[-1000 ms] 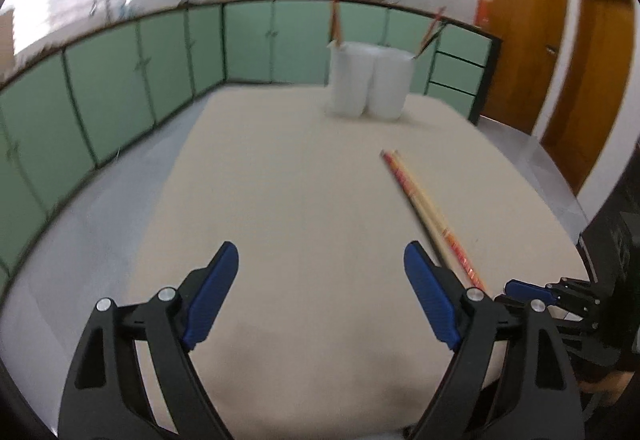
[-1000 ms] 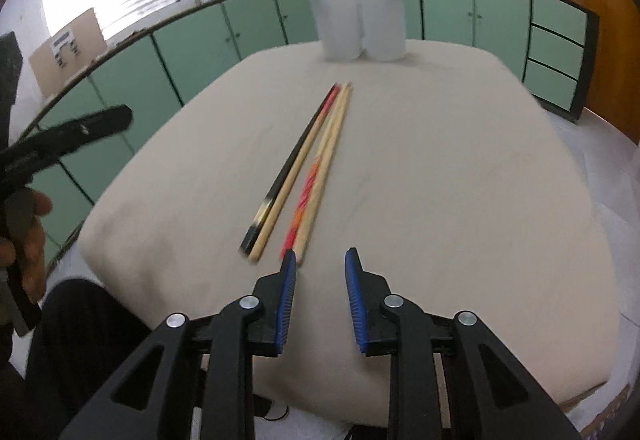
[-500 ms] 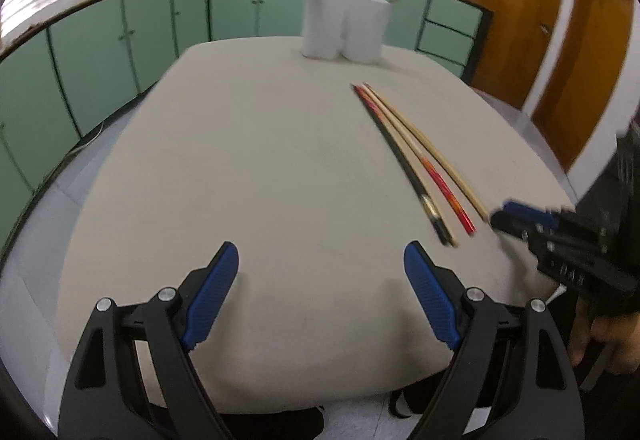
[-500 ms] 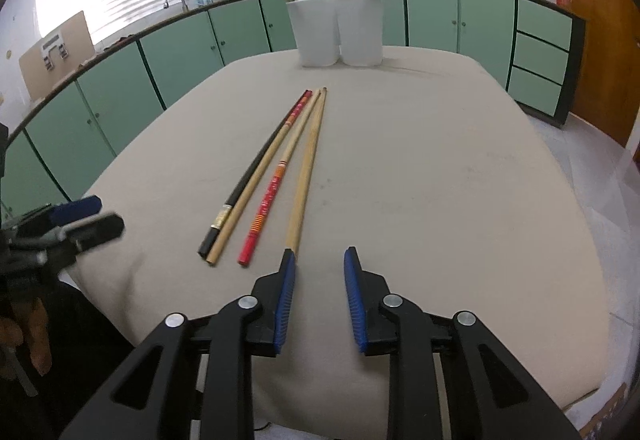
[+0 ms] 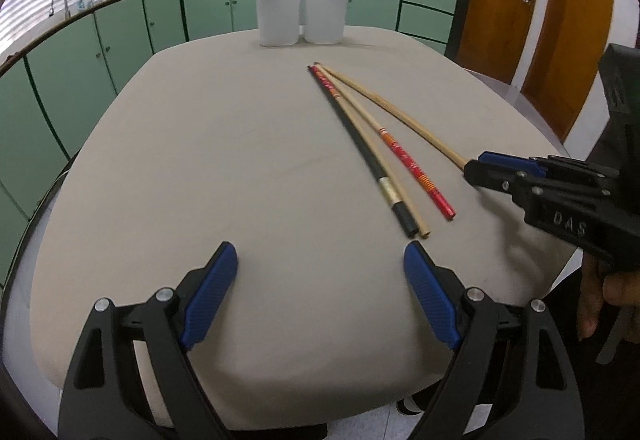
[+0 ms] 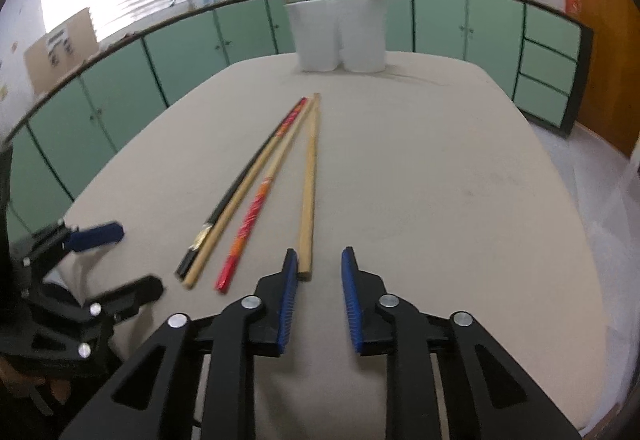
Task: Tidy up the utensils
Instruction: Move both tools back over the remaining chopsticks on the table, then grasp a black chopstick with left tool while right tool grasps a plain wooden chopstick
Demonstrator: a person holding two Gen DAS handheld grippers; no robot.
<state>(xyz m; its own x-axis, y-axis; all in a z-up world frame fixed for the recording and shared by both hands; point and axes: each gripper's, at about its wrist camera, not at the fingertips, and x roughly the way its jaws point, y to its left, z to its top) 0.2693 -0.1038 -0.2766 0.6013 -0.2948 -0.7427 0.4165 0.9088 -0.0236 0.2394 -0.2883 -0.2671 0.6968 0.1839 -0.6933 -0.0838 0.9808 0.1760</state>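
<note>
Right claw (image 6: 319, 264) narrowing on nothing, plain wooden chopstick (image 6: 308, 191) end beside its left pad, left claw (image 5: 320, 260) spread wide.

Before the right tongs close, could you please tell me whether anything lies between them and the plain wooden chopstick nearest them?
Nothing visible does. The right tongs are closing at the near end of the plain wooden chopstick, which lies just beside the left pad, not yet between the pads. Bare tablecloth lies ahead to the white holders.
</note>
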